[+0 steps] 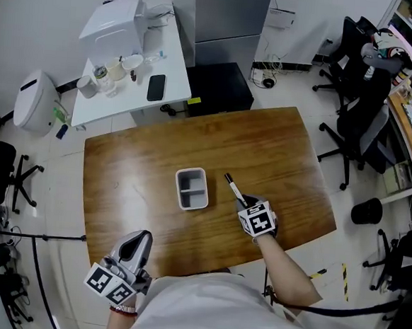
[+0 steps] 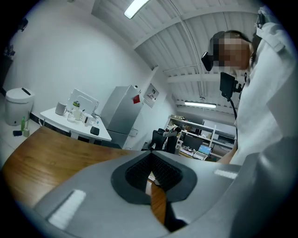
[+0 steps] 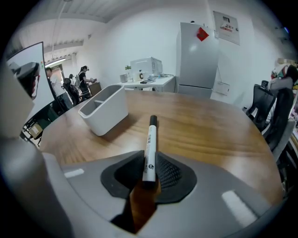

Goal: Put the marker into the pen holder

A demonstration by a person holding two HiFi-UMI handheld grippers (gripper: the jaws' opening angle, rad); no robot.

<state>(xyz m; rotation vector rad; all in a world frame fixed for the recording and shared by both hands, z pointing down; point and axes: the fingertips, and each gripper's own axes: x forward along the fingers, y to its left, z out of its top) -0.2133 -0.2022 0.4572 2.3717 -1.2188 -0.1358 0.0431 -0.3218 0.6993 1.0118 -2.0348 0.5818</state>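
Left gripper (image 1: pixel 141 237): positioned at the near edge of the wooden surface (image 1: pixel 126 182), toward its near-left corner, well apart from the task items. In the left gripper view the jaws (image 2: pixel 151 160) are clenched, pads meeting at the tips with nothing between them.

Pen holder (image 1: pixel 178 188): a pale rectangular container with two compartments, standing upright about the middle of the surface. In the right gripper view the pen holder (image 3: pixel 104 109) stands ahead and to the left of the jaws, apart from them.

Marker (image 1: pixel 232 186): white barrel, black ends. It is outside the pen holder, just to its right and not touching it, and runs from the right gripper toward the far edge of the surface. Whether its far end rests on the wood cannot be told.

Right gripper (image 1: pixel 244 204): right of the middle of the surface, toward the near edge, pointing steeply down. In the right gripper view the jaws (image 3: pixel 150 169) are grasping the marker (image 3: pixel 150 144) by its near end, one pad on either side of the barrel, the rest projecting forward.

Beyond the far-left corner stands a white side table (image 1: pixel 177 62) carrying a dark phone (image 1: pixel 156 87). Office chairs (image 1: pixel 358 122) stand beyond the right edge.
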